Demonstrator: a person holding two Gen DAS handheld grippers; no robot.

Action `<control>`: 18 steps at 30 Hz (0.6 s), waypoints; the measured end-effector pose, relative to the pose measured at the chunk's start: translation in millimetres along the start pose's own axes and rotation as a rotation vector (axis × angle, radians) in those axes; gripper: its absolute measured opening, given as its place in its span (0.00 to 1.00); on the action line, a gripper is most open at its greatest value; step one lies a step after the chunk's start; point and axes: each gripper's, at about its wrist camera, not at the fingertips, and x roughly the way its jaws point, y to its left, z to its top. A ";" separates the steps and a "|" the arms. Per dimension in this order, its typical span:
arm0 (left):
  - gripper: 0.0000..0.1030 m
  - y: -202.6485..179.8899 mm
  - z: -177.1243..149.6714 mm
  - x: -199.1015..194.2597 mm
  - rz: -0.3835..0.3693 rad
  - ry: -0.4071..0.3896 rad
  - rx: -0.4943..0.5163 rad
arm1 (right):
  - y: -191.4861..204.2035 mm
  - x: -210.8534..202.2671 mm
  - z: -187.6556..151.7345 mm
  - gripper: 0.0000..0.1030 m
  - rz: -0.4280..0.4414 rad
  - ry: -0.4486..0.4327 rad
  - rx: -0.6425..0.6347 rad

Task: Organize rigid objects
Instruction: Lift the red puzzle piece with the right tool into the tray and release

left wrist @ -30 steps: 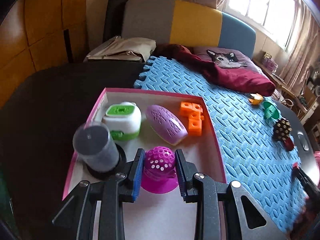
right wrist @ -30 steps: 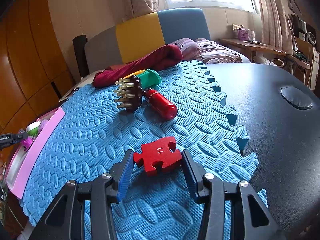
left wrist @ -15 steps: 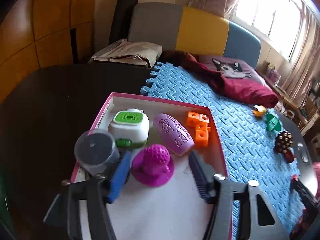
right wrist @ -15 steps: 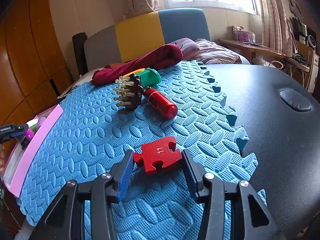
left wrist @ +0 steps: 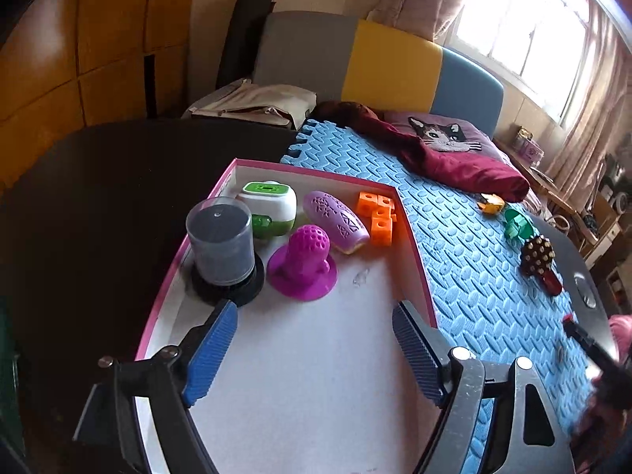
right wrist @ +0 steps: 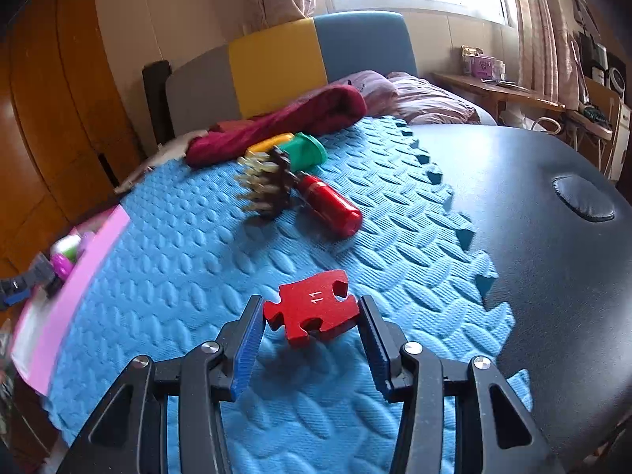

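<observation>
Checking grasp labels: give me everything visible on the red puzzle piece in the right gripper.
The red puzzle piece is a flat, thick jigsaw-shaped block, matte red, looks like painted wood or foam, with a white "11" on its top face and tabs and notches along its edges. The right gripper clamps it between its blue ribbed fingers, one on each side. It sits level, seemingly just above the blue foam mat.

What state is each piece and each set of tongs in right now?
Left tongs: open, empty, over the box.
Right tongs: shut on red number-11 puzzle piece, raised off the blue foam mat.
Magenta perforated plastic cone: upright in the pink-rimmed box.
Dark clear-lidded cylinder: upright in box.
Purple oval shell: lying in box.
Red-handled brush: lying on mat.
</observation>
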 end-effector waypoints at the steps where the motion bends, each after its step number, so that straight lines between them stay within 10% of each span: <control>1: 0.79 -1.2 -1.9 -1.5 0.000 -0.002 0.008 | 5.4 -1.4 2.3 0.47 0.013 -0.005 -0.002; 18: 0.80 5.1 -13.5 -16.8 0.000 -0.012 0.010 | 137.3 10.0 14.2 0.47 0.236 0.046 -0.180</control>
